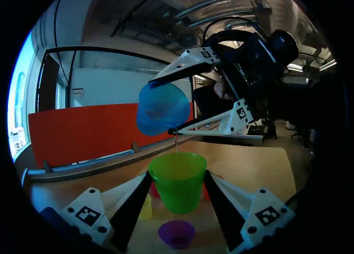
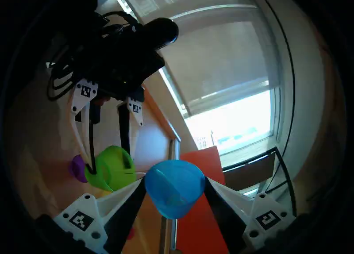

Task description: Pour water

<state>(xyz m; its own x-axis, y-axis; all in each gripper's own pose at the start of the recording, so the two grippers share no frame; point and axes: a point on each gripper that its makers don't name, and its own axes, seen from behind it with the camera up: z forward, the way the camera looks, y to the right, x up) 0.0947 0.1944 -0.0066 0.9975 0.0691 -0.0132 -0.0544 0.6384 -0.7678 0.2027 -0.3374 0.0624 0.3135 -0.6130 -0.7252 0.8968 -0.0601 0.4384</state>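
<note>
The pour itself is under way. The right tongs (image 1: 161, 108) are clamped on a blue plastic cup (image 1: 163, 104), one finger on each side. They hold it tipped well over, mouth turned down toward the green plastic cup (image 1: 178, 187) just below. A thin stream of water (image 1: 176, 143) drops from the blue cup's lower lip into the green cup's open mouth. The left tongs (image 1: 178, 174) grip the green cup by its sides and hold it upright over the wooden table (image 1: 252, 165); whether its base touches the table I cannot tell. A small purple cup (image 1: 177, 234) stands on the table near it, and a yellow cup (image 1: 146, 207) sits beside one left finger. How much water is left in the blue cup cannot be read. The next move, as I judge it, calls for holding the green cup level under the lip and easing the blue cup further over until the stream ends, then righting it. The stream seems to fall toward the far side of the green rim, so a small drift could spill water onto the table.
</note>
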